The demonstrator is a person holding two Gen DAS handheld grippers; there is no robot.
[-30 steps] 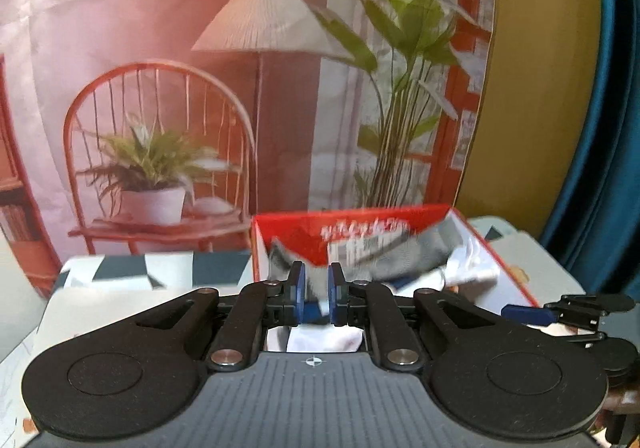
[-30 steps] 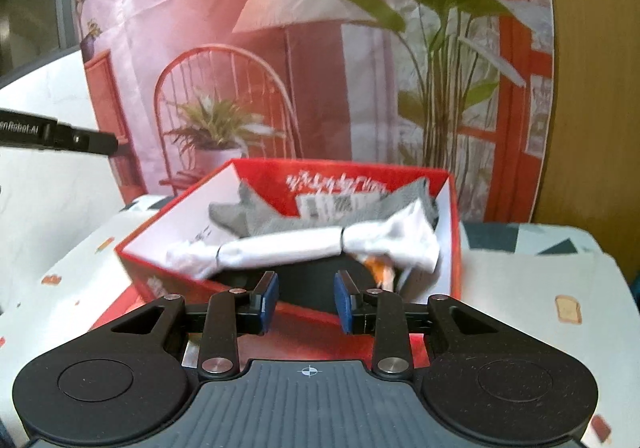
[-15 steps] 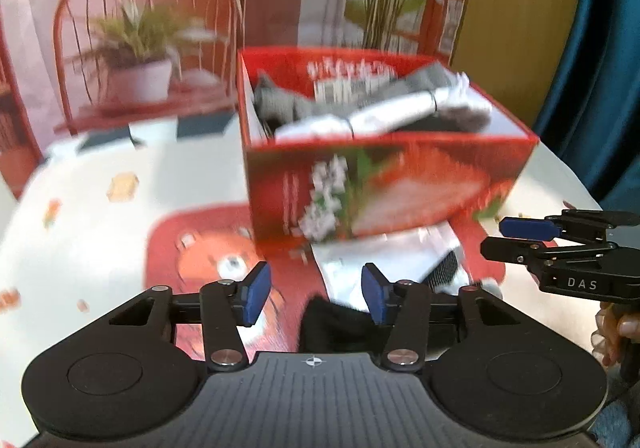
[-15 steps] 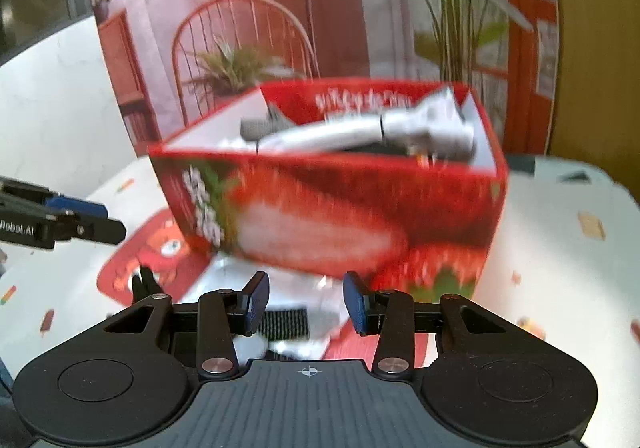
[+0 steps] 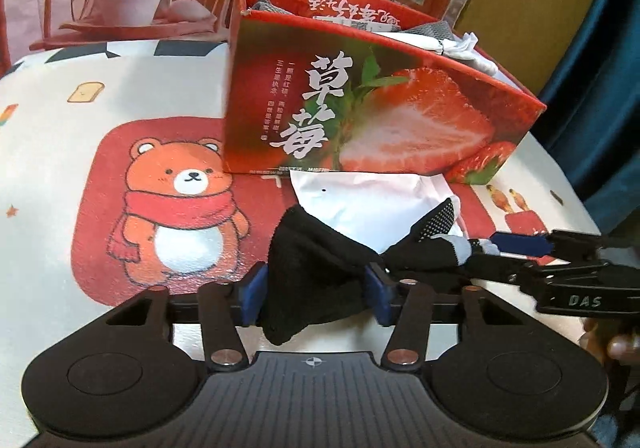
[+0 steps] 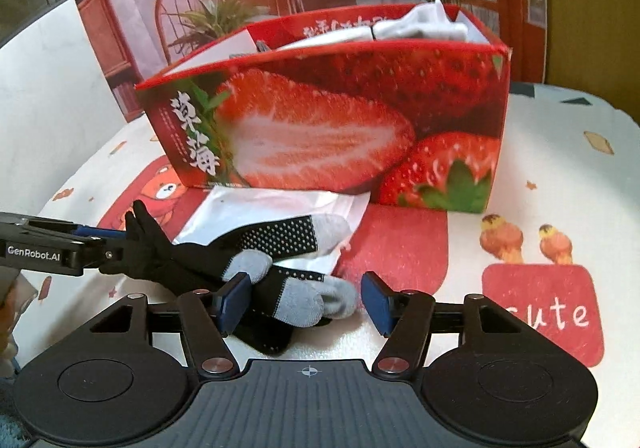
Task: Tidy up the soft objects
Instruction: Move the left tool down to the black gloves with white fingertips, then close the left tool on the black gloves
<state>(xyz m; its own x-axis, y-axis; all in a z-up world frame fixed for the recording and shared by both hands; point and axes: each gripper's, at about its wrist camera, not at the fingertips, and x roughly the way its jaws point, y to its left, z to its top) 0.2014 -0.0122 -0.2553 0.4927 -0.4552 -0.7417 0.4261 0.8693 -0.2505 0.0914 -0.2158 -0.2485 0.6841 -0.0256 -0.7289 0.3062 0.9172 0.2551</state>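
One strawberry box (image 6: 328,127), two black socks (image 6: 264,244), one white packet (image 5: 368,199), two grippers (image 6: 306,302)

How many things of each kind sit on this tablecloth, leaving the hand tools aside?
Strawberry box: 1
White packet: 1
Black socks with grey toes: 2, as far as the tangle shows
White sock bundle in the box: 1
Grey sock in the box: 1
Total: 6
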